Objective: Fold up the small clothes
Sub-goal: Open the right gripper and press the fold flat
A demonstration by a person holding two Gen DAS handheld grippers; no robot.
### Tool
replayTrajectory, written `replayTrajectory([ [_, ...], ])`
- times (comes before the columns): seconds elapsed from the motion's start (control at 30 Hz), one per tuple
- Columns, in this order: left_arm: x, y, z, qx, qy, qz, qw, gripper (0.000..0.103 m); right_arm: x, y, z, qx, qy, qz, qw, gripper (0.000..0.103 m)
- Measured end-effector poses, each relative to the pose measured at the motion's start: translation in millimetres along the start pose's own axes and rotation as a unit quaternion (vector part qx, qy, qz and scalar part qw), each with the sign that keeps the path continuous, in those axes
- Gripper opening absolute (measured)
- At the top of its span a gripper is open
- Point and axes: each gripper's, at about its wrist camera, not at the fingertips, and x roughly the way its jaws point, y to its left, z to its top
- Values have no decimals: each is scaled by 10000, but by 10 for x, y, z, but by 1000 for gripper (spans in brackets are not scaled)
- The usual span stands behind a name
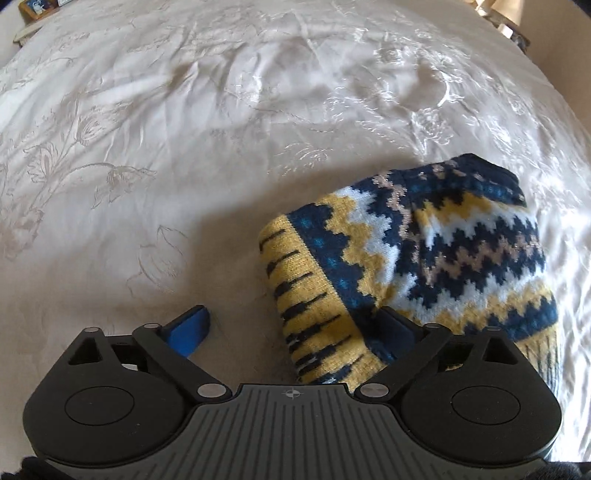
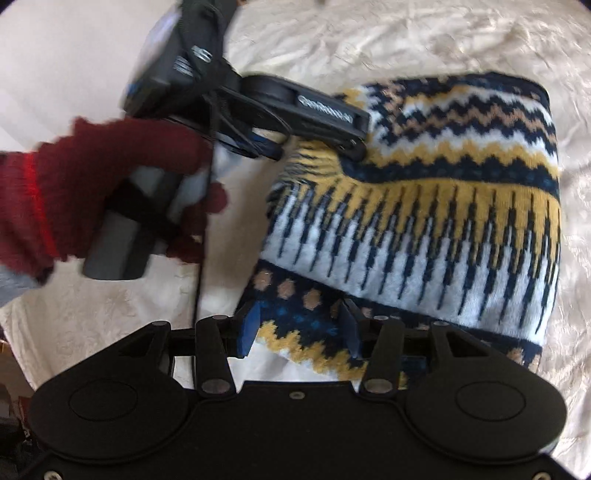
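A knitted sweater (image 1: 424, 251) in navy, yellow, white and tan zigzags lies folded in a thick bundle on a cream bedspread (image 1: 184, 147). My left gripper (image 1: 293, 332) stands wide open at its near left edge. One blue pad rests over bare bedspread and the other finger lies on the knit. The right wrist view shows the same sweater (image 2: 424, 229) close up. My right gripper (image 2: 300, 326) is half open astride a navy and yellow corner that lies flat between the pads, unpinched. A hand in a dark red glove (image 2: 110, 184) holds the left gripper (image 2: 314, 146) at the sweater's far left edge.
The embroidered bedspread (image 2: 406, 40) stretches far beyond the sweater on every side. Small items (image 1: 37, 9) sit off the bed's far left corner and pale ornaments (image 1: 498, 18) at the far right. A thin black cord (image 2: 207, 221) hangs beside the gloved hand.
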Motion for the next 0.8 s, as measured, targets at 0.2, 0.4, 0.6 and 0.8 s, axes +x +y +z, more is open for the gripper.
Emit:
replayTrajectory([
  [0.2, -311, 39, -41, -45, -307, -13, 9995, 95, -507, -183, 138, 75, -697, -185, 9974, 64],
  [0.4, -630, 10, -194, -208, -454, -35, 9987, 96, -725, -583, 396, 346, -1150, -735, 9900, 76],
  [0.6, -690, -126, -247, -194, -477, 50, 9987, 96, -718, -889, 522, 556, -1203, -800, 9880, 96],
  [0.8, -814, -234, -374, -297, -503, 147, 9982, 96, -664, -1024, 614, 371, -1096, -745, 9905, 103],
])
